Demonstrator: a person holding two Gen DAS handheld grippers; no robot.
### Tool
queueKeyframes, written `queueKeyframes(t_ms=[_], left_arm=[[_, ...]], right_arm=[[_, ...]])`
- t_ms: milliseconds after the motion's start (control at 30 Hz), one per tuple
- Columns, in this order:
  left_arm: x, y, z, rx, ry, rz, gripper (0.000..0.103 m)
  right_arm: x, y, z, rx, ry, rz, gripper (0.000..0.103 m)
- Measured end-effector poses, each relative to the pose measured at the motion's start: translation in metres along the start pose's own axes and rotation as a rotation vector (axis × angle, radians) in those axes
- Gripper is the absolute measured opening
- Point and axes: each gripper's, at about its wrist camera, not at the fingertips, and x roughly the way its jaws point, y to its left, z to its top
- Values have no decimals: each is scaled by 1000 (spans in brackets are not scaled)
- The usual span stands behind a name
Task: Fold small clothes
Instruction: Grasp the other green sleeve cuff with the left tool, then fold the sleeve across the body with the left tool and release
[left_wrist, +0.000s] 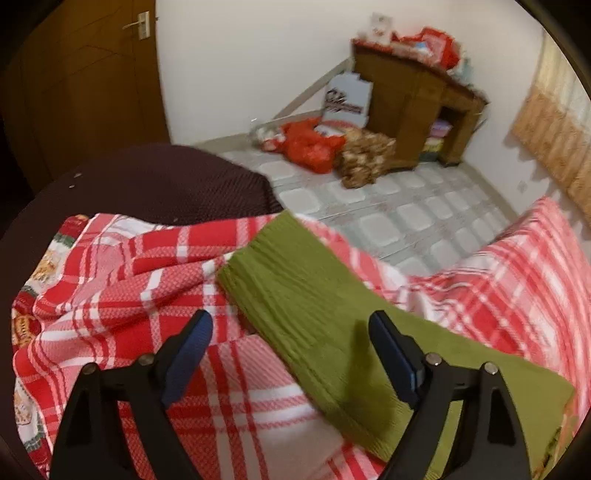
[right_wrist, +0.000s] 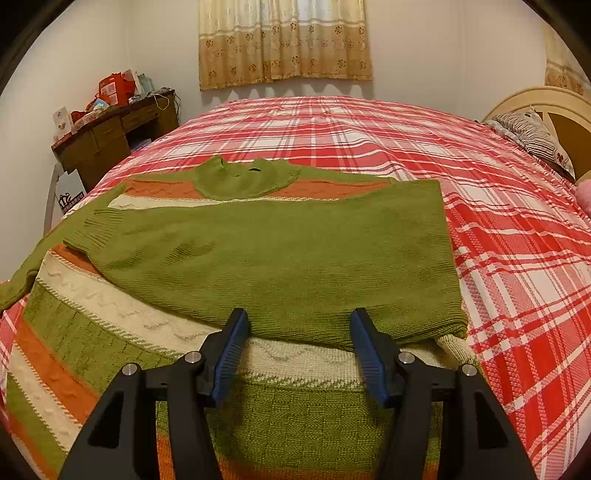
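A knitted sweater (right_wrist: 280, 251), green with orange and cream stripes, lies flat on the red plaid bedspread (right_wrist: 517, 229), its collar (right_wrist: 243, 181) pointing away. A plain green part is folded across its body. My right gripper (right_wrist: 300, 317) hovers open over the near edge of that fold, pads not pressing. In the left wrist view a green sleeve (left_wrist: 303, 288) runs slantwise over the plaid bedspread (left_wrist: 140, 266) near the bed's corner. My left gripper (left_wrist: 290, 321) stands wide open above the sleeve, nothing pinched between its fingers.
Past the bed's edge is a tiled floor (left_wrist: 406, 206) with red bags (left_wrist: 310, 144) and a wooden desk (left_wrist: 413, 110). A dark cloth (left_wrist: 166, 184) lies by the bed's corner, before a brown door (left_wrist: 85, 81). A pillow (right_wrist: 532, 136) and headboard (right_wrist: 554, 107) are at the far right.
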Motion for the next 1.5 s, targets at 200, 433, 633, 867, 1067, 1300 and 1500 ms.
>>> queueKeyframes(t_ms=[200,433,633,867,1067,1300,1500], left_arm=[[12,-3,-7,-40,26,43,90],[6,-17,-8,22,-50,73,54],[-4,-32,-9,79,-79,12,9],[-77,-63,-24,229,-289,-148,8],[-169,-115,-87,451,-418,-414,8],[-210,-176,-196,741,-417,-581,8],[-197,-209,-255,903,-321,-565,8]], right_arm=[[1,2,0,-3,1,-5,60],[0,2,-1,-2,0,-8,62],[0,2,-1,-1,0,-7,62],[1,1,-1,0,-4,-7,63],[1,0,-1,3,-6,-6,63],[-1,-1,-2,13,-13,7,63],[-1,-1,-3,20,-18,16,63]])
